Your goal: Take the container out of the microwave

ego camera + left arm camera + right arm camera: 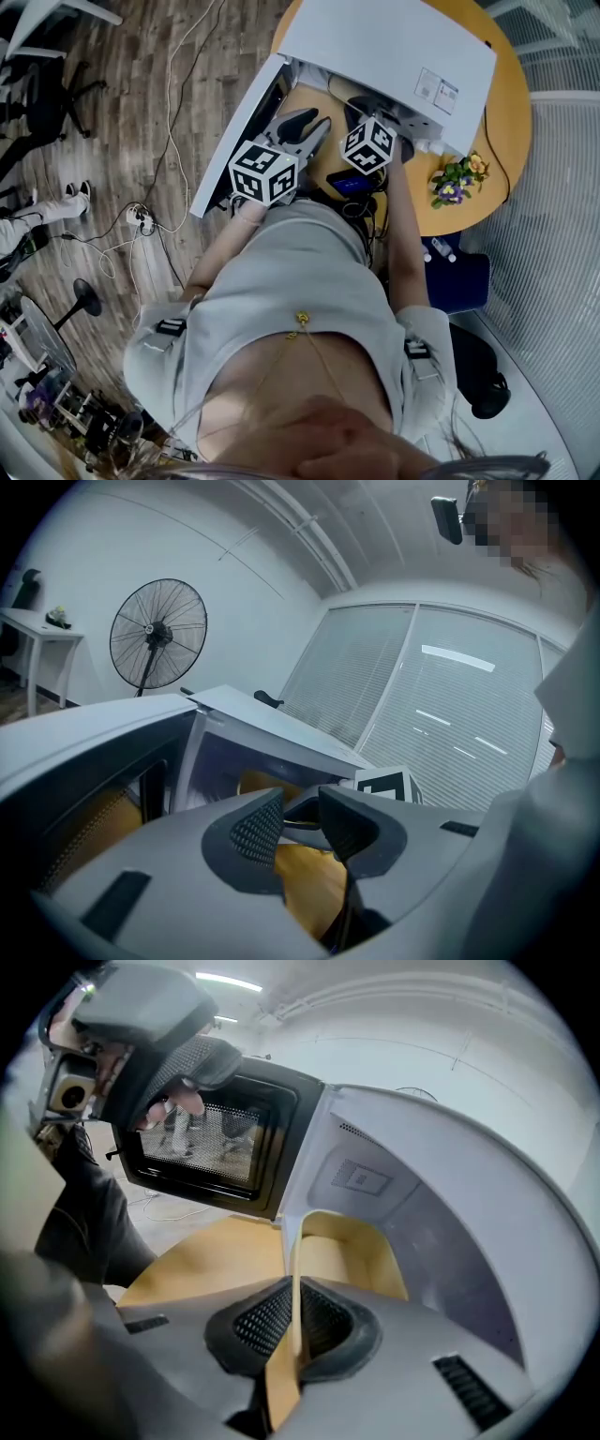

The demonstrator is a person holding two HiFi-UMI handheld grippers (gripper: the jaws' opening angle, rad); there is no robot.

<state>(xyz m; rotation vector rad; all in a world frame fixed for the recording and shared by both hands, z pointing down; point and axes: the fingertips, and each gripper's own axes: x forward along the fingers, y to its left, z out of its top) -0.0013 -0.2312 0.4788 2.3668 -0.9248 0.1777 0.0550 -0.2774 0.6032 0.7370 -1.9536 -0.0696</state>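
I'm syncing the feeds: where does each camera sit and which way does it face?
Head view: on the head, looking steeply down at microwave, table, torso, both arms.
Left gripper view: on the left claw, jaws apart, facing the door.
Right gripper view: on the right claw, shut on the container, facing the microwave.
Shared: all show the microwave.

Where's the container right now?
In the right gripper view, the yellowish container sits in the open white microwave, just right of its door, with its near edge pinched in the right gripper.
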